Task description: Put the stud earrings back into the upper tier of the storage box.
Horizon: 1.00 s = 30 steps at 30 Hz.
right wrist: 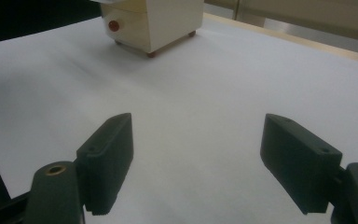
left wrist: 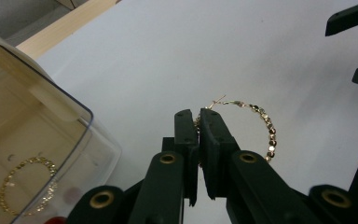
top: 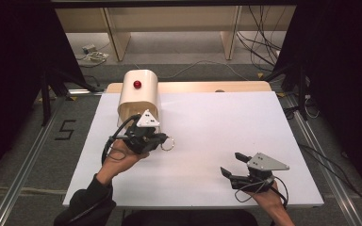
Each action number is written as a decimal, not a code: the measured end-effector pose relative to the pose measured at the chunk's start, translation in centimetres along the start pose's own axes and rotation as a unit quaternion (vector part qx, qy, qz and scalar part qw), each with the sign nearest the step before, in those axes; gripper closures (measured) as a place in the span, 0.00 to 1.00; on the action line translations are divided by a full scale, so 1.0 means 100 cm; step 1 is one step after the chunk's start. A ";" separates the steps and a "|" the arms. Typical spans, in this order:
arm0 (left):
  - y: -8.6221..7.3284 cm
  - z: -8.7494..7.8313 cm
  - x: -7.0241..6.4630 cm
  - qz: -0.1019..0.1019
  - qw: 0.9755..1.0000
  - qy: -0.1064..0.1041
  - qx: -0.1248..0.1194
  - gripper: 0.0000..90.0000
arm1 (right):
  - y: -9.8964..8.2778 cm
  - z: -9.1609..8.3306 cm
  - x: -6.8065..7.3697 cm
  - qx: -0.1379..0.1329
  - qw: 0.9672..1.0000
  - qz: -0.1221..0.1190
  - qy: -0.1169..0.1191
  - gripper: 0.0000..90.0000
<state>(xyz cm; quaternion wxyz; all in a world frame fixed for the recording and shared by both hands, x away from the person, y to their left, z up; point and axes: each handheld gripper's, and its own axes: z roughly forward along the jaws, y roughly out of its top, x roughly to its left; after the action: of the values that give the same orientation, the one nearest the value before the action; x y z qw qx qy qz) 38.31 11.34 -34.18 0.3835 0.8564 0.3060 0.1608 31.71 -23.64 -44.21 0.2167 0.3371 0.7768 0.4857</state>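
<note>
A gold beaded hoop earring [left wrist: 266, 125] hangs above the white table, pinched at its clasp end by my left gripper [left wrist: 198, 117], whose jaws are shut on it. From above, the left gripper [top: 163, 139] hovers just in front of a cream jewellery box [top: 139, 96] with the hoop earring [top: 168, 143] dangling to its right. The box's clear open drawer [left wrist: 51, 130] holds a second gold hoop [left wrist: 27, 185]. My right gripper [top: 232, 163] rests near the front right of the table, open with nothing between its jaws [right wrist: 198, 123].
The cream box [right wrist: 154, 21] has a red knob [top: 136, 84] on top and another red knob [right wrist: 114, 25] on its side. The white table top [top: 217, 127] has a wooden strip [top: 202, 86] along its far edge. Cables and shelving lie on the floor beyond.
</note>
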 end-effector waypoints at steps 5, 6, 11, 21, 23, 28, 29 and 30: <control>0.004 -0.007 0.005 -0.011 1.000 0.006 -0.018 0.95 | 0.000 0.000 0.000 0.000 1.000 0.000 0.000 0.29; 0.004 -0.009 0.006 -0.013 1.000 0.006 -0.020 0.95 | 0.000 0.000 0.000 0.000 1.000 -0.001 0.000 0.29; 0.005 -0.013 0.011 -0.017 0.999 0.011 -0.026 0.95 | 0.000 0.000 0.000 0.000 1.000 0.000 0.001 0.29; 0.004 -0.017 0.022 -0.035 0.999 0.016 -0.037 0.95 | 0.000 0.000 0.000 0.000 1.000 0.000 0.001 0.29; 0.003 -0.018 0.025 -0.041 0.998 0.015 -0.043 0.95 | 0.000 0.000 0.000 0.001 1.000 0.001 0.001 0.29; 0.003 -0.021 0.033 -0.048 0.997 0.020 -0.050 0.95 | 0.000 0.000 0.001 0.001 1.000 0.001 0.001 0.29; 0.003 -0.022 0.035 -0.052 0.997 0.020 -0.054 0.95 | 0.000 0.001 0.000 0.000 1.000 0.000 0.002 0.29; 0.003 -0.023 0.036 -0.054 0.997 0.020 -0.056 0.95 | 0.000 0.001 0.000 0.000 1.000 0.000 0.002 0.29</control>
<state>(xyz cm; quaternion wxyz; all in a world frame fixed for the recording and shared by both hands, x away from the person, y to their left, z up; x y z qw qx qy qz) 40.03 14.80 -32.27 0.4327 0.8127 0.3494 0.1737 31.73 -23.57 -44.27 0.2152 0.3364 0.7770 0.4866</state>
